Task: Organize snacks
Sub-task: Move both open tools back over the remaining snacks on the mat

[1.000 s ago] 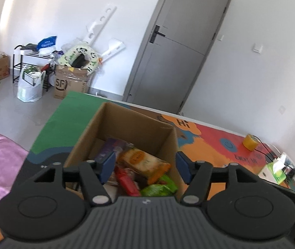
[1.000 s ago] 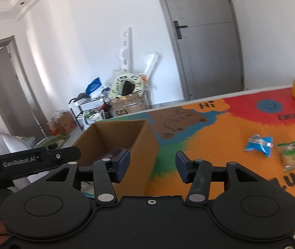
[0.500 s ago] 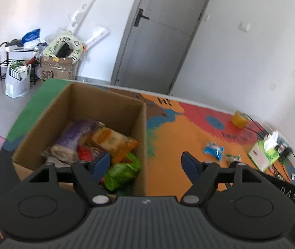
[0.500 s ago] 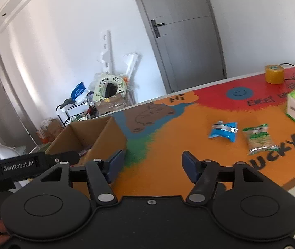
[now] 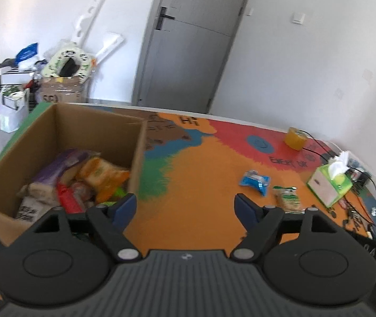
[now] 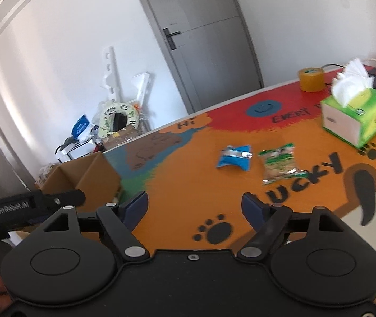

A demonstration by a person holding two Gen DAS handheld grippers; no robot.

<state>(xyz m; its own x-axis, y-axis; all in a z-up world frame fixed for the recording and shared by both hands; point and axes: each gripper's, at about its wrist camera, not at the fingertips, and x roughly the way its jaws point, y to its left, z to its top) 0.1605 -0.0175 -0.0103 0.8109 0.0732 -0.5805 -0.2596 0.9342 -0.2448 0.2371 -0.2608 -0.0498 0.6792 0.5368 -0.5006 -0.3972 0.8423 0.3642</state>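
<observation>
Now both fingers' jaws opening, empty; crinkly foil packets (image 6: 234, 156) flat beside cardboard box (image 5: 137, 158).

The right gripper (image 6: 194, 206) hangs over the orange mat (image 6: 188, 174), jaws just opening, nothing between them. Ahead lie 2 snacks side by side: a blue packet (image 6: 234, 157) and a green packet (image 6: 279, 166). A box (image 6: 92, 174) stands at left, tissues (image 6: 356, 113) at right.
</observation>
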